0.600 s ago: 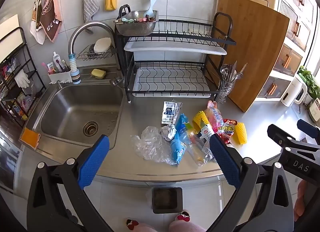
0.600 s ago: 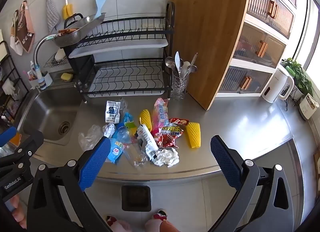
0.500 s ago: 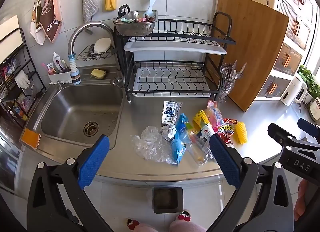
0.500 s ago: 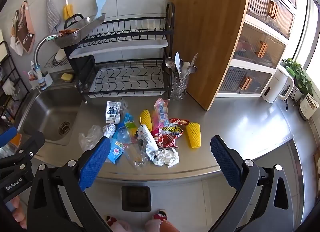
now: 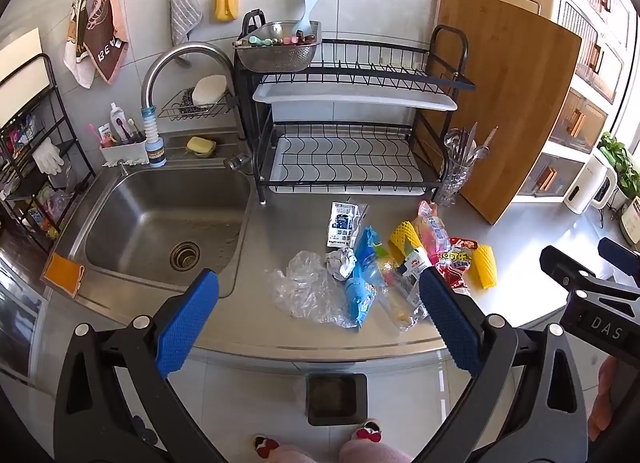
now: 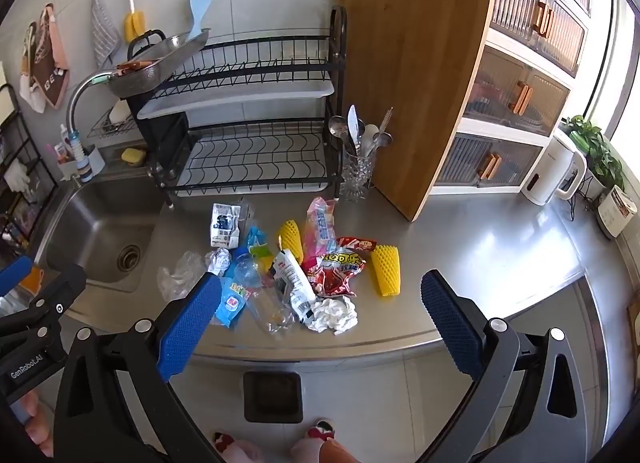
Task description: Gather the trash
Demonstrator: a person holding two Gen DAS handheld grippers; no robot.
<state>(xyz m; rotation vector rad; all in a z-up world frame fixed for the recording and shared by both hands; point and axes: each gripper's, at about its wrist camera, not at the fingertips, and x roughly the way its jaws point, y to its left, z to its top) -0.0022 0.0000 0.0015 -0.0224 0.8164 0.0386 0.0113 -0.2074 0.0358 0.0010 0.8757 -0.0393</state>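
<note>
Right, both my grippers hang out in front of the counter edge, above the floor: left gripper with its blue pads spread wide and nothing between them, right gripper just the same, jaws wide apart and empty. Down below me, on the floor against the cabinet front, sits a dark square bin.

Up on the steel counter, the trash lies in one loose heap near the front edge. Closest to me is a crumpled white tissue, touching a clear plastic bottle lying on its side. A blue wrapper lies beside that, and a clear plastic bag spreads out on the sink side. A foil ball rests just past the bag. A red snack packet sits in the middle, with a yellow foam net just beside it on the right and a second yellow net behind. Farthest of the heap, a white pouch lies near the dish rack.

Off to the left is the sink; a wooden cutting board leans behind the cutlery holder.
</note>
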